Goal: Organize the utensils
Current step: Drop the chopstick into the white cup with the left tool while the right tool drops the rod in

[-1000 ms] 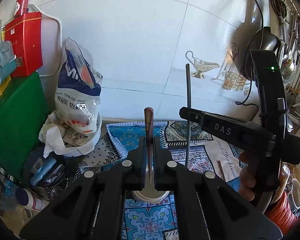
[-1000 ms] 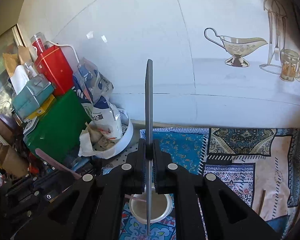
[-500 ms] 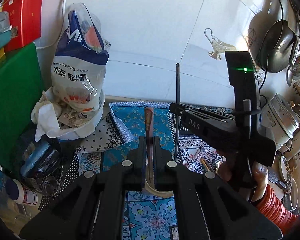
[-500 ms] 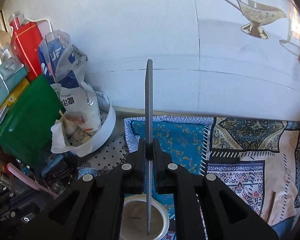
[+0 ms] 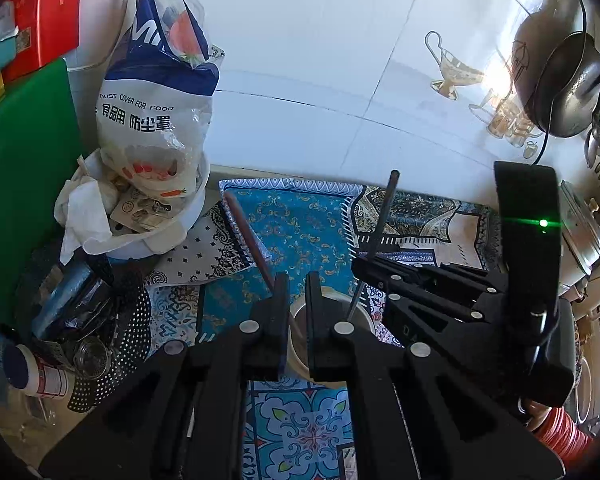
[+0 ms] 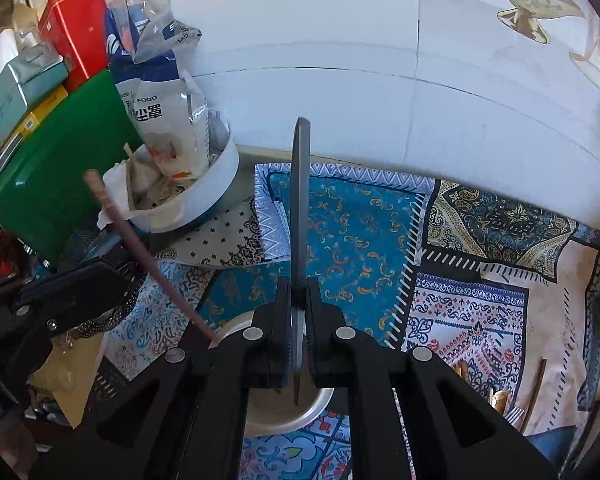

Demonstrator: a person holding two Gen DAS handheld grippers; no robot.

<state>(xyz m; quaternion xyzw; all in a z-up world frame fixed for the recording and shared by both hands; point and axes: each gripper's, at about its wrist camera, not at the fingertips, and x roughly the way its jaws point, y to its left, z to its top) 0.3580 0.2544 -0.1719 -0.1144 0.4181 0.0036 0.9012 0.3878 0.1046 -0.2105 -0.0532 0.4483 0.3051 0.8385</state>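
A white cup (image 5: 332,322) stands on the patterned cloth, also in the right wrist view (image 6: 284,408). My left gripper (image 5: 297,280) has its jaws apart above the cup; a brown-handled utensil (image 5: 248,236) leans leftward out of the cup, free of the jaws, and shows in the right wrist view (image 6: 140,248). My right gripper (image 6: 298,284) is shut on a dark flat-handled utensil (image 6: 300,200), held upright with its lower tip inside the cup. It shows in the left wrist view (image 5: 382,216) with the right gripper (image 5: 364,268).
A white bowl (image 5: 172,236) with a food-cover bag (image 5: 156,92) stands at the back left beside a green board (image 5: 24,168). A perforated black holder (image 5: 112,344) lies left. More utensils (image 6: 500,396) lie on the cloth at right. A tiled wall is behind.
Both grippers moved down over the cup. My left gripper opened and let go of the brown-handled utensil, which now leans left in the cup. My right gripper's utensil tip went into the cup.
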